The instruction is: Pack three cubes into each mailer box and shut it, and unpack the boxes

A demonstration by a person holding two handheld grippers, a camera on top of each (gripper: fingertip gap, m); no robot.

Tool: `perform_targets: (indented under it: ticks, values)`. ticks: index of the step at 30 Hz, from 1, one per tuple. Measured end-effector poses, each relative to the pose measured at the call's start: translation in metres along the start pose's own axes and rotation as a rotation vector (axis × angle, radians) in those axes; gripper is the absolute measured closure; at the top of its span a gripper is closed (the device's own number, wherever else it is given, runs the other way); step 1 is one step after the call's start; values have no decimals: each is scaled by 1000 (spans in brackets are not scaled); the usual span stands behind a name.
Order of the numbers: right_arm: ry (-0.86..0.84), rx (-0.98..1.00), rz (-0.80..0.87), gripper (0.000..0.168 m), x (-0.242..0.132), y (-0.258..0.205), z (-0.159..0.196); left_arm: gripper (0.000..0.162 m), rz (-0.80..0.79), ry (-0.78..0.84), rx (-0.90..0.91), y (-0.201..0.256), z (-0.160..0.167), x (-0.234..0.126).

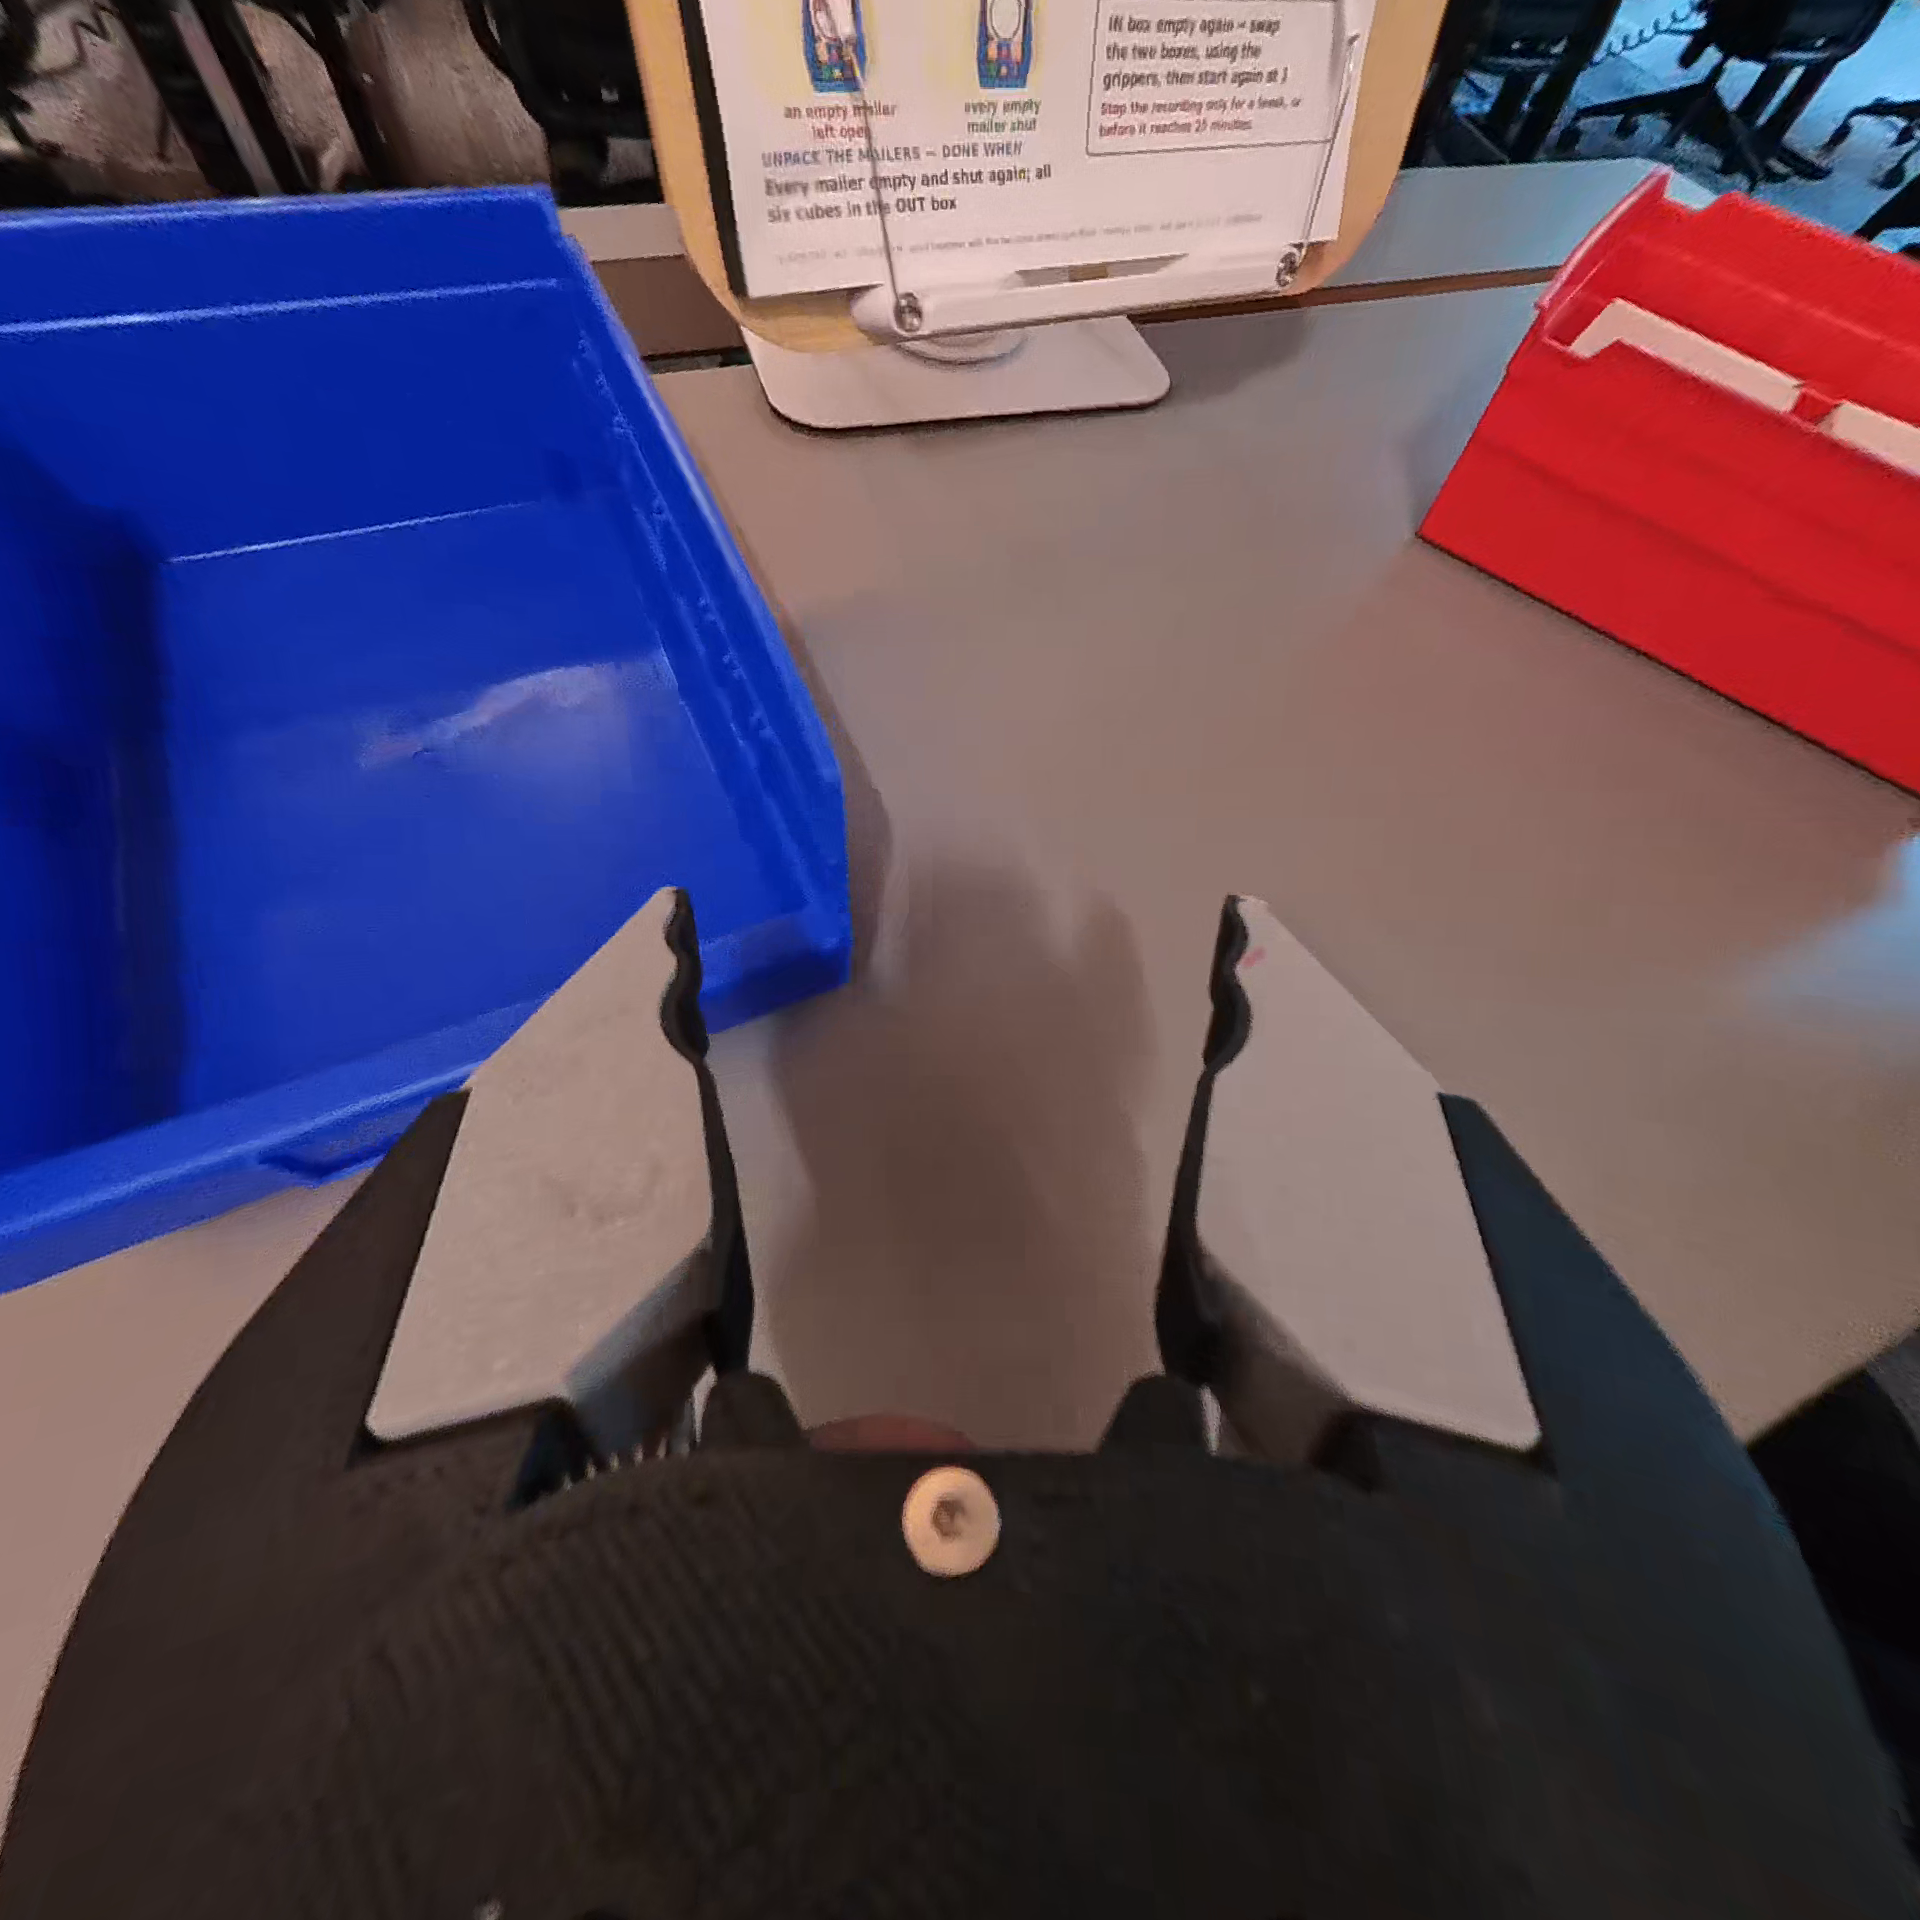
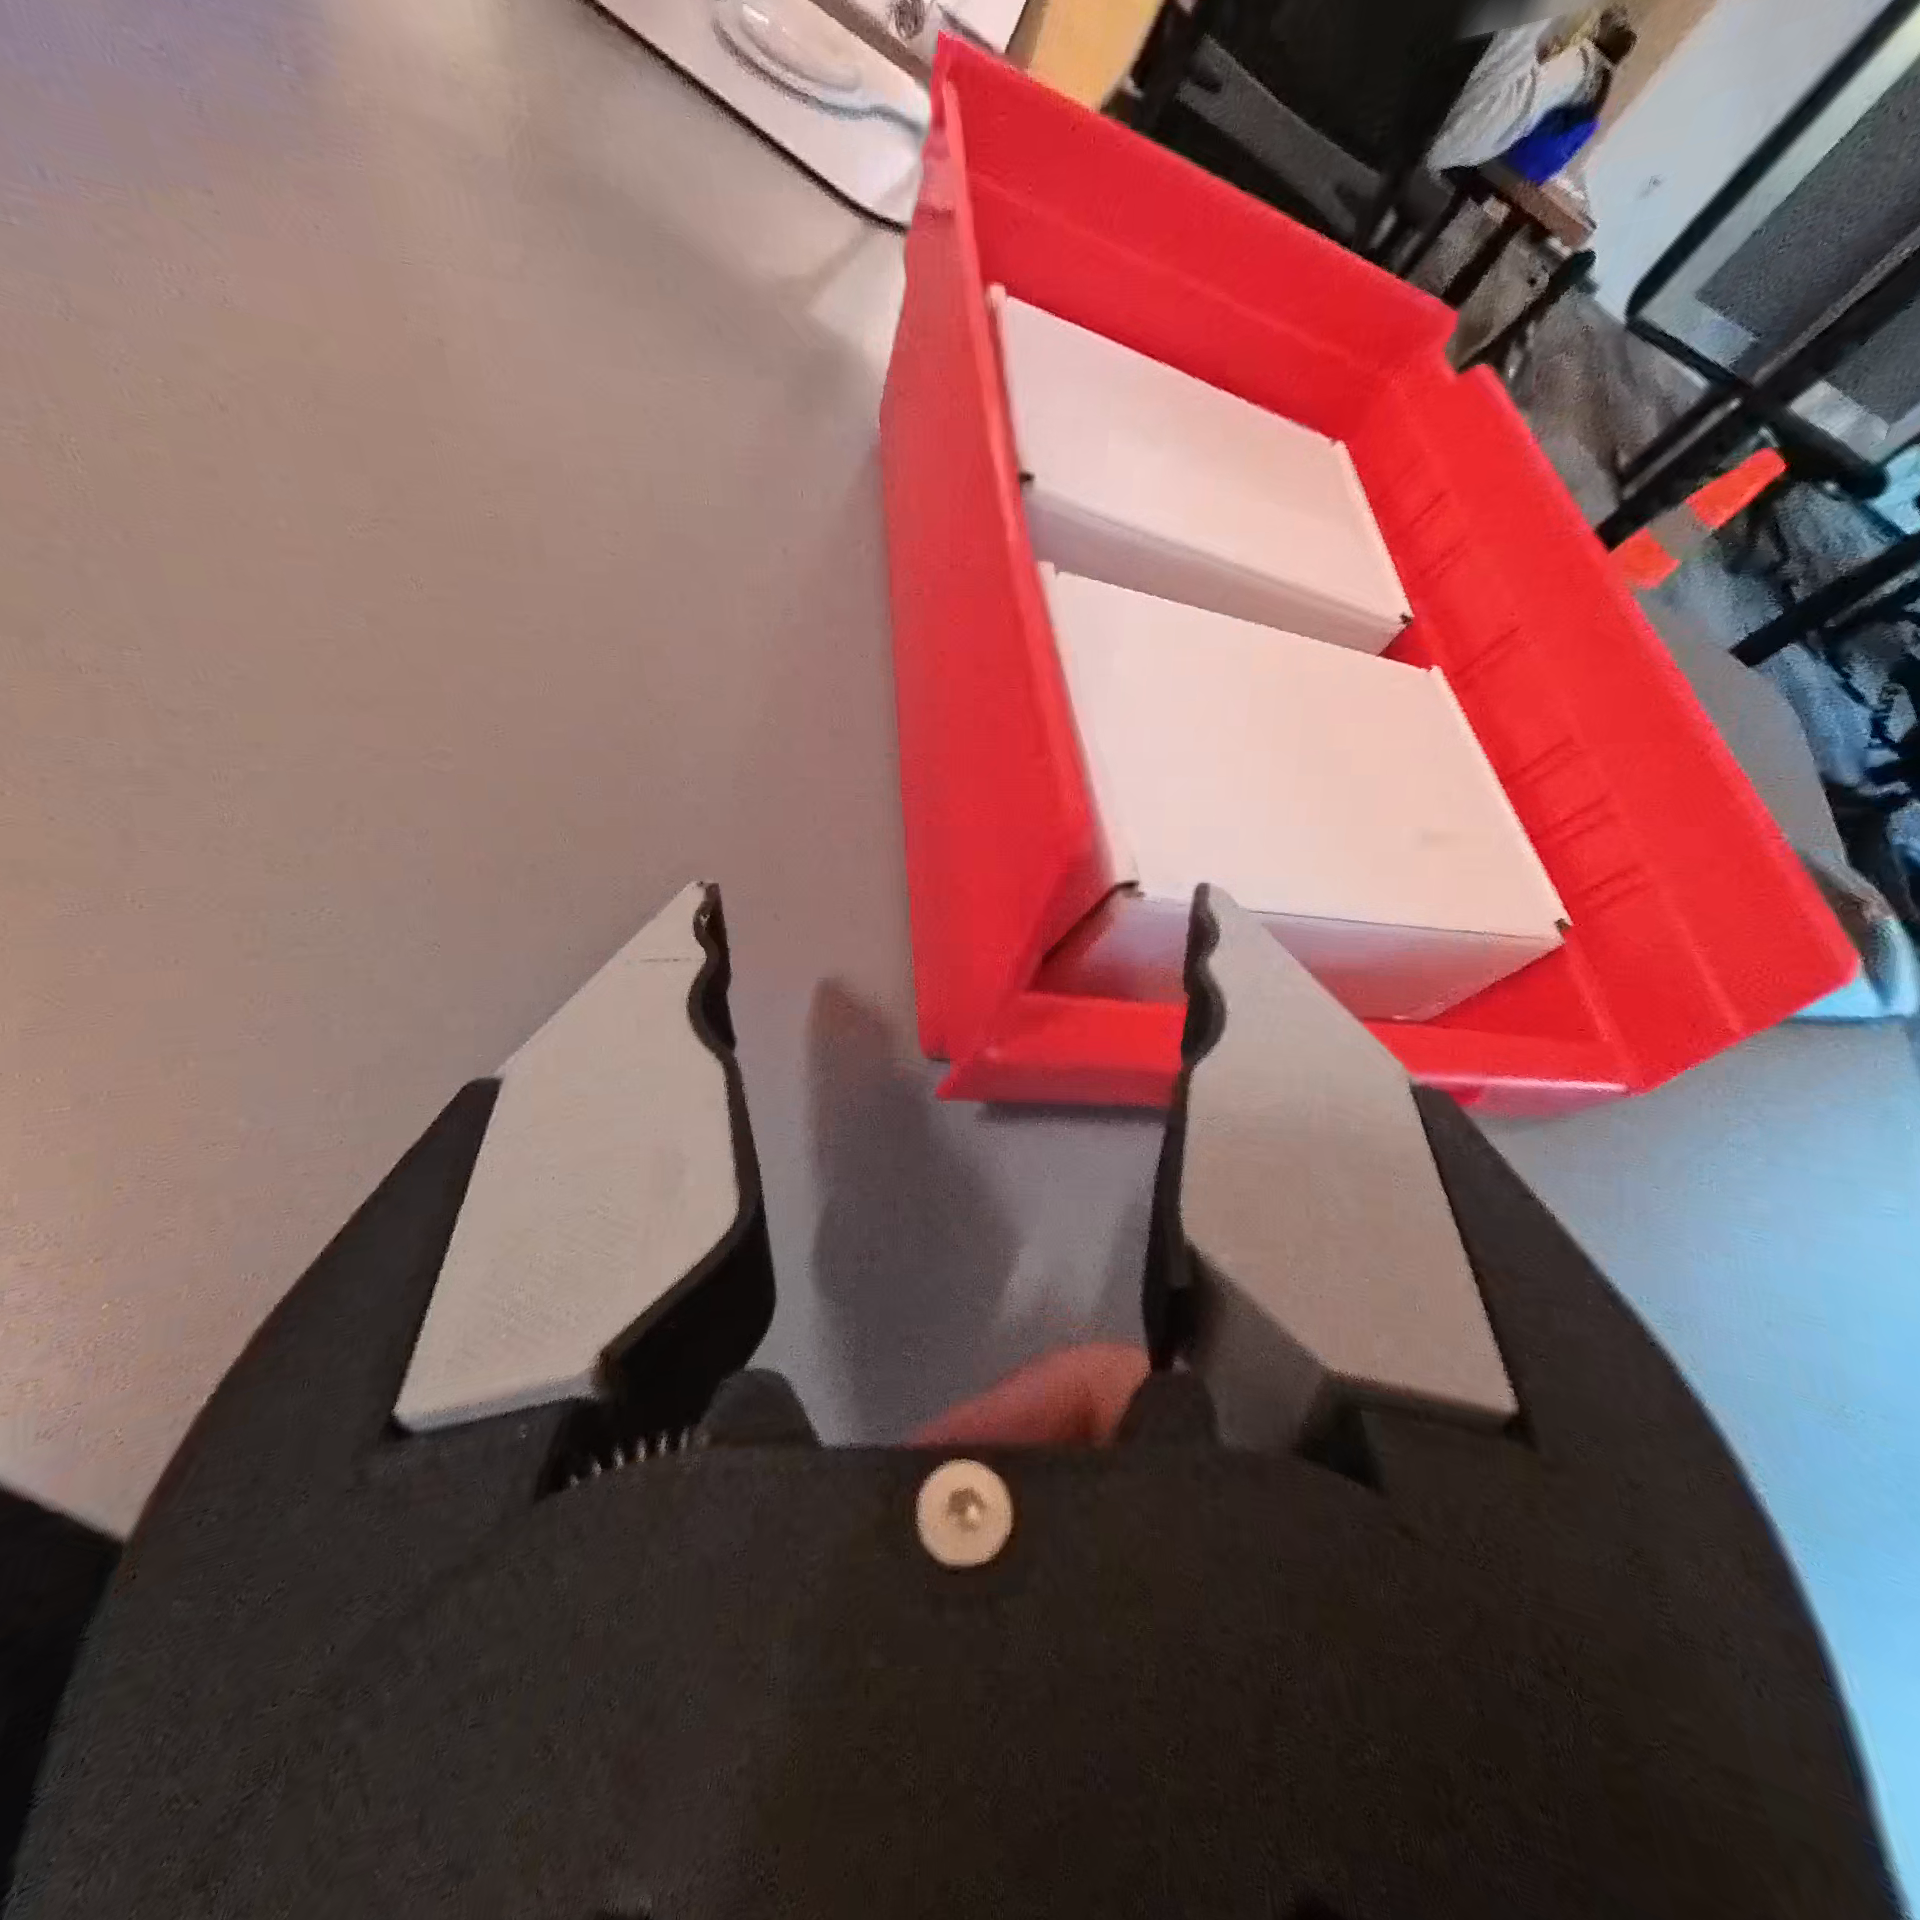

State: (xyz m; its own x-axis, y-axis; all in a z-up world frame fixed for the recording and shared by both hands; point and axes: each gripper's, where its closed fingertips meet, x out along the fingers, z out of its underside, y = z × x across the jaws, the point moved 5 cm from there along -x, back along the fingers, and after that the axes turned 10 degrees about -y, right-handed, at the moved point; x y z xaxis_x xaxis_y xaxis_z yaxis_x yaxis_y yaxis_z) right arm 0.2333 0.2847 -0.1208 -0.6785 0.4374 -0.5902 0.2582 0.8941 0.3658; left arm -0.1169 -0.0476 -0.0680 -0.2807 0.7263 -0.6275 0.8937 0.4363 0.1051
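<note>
Grey table (image 1: 1195,644) fills both views, with office chairs and dark frames beyond its far edge. On its left side sits a blue bin (image 1: 717,582), large and open; the part of its floor that shows holds nothing. On the right side sits a red bin (image 2: 966,644), holding 2 white mailer boxes (image 2: 1309,769), both with lids down, set one behind the other and nearly touching. At the back of the table, between the bins, stands a sheet of printed instructions on a stand (image 1: 966,374).

No cubes are visible in either view; whether they lie inside the shut boxes cannot be told, so the phase is judged with caution. With both boxes shut in the red bin and the blue bin bare, the step in hand appears to be the start of a round: fetching a box.

Right gripper (image 2: 951,914) hovers low over the table at the near left corner of the red bin, tilted toward the nearer box, fingers spread and grasping nothing. Left gripper (image 1: 956,914) hangs above the bare table just beside the blue bin's near right corner, fingers likewise spread and empty.

The next move probably calls for the right gripper to clear the bin's front lip, straddle the near box edge and close on it.
</note>
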Motion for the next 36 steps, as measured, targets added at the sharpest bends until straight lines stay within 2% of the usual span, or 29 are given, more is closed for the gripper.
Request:
perform_targets:
  ticks: [2, 4, 6, 7, 8, 9, 10, 12, 15, 19, 22, 29, 36]
  values:
    - [-44, -32, 45, 73, 17, -8, 0, 68, -49, 16, -11, 2, -2, 18]
    - [-53, -80, 113, 77, 28, -11, -4, 65, -107, -12, -26, -5, -3, 42]
    - [-29, -68, 152, 91, 30, -14, -12, 60, -161, -54, -50, -17, -3, 63]
    - [-15, -48, 160, 103, 30, -14, -15, 60, -166, -67, -60, -21, -3, 73]
    - [-1, -20, 175, 123, 30, -11, -16, 63, -162, -76, -65, -23, -3, 80]
    - [8, 7, 193, 145, 30, -7, -17, 73, -154, -83, -58, -23, -4, 86]
    - [7, 32, 177, 148, 30, -6, -18, 95, -160, -83, -36, -22, -5, 89]
    - [-4, 114, 93, 157, 32, -8, -20, 151, -275, -71, 46, -30, -5, 87]
    - [-4, 193, 42, 162, 30, -13, -20, 161, -386, -67, 136, -35, 1, 75]
    - [-38, 184, 21, 167, 29, -37, -33, 162, -334, 39, 129, -33, 10, 53]
    - [-62, 167, 61, 165, 30, -62, -49, 161, -371, 104, 218, -27, 10, 32]
    - [-15, 257, 52, 163, 35, -134, -101, 159, -327, 261, 206, -22, -12, -29]
    - [45, 182, -50, 163, 52, -247, -169, 161, -440, 460, 207, -23, -28, -103]
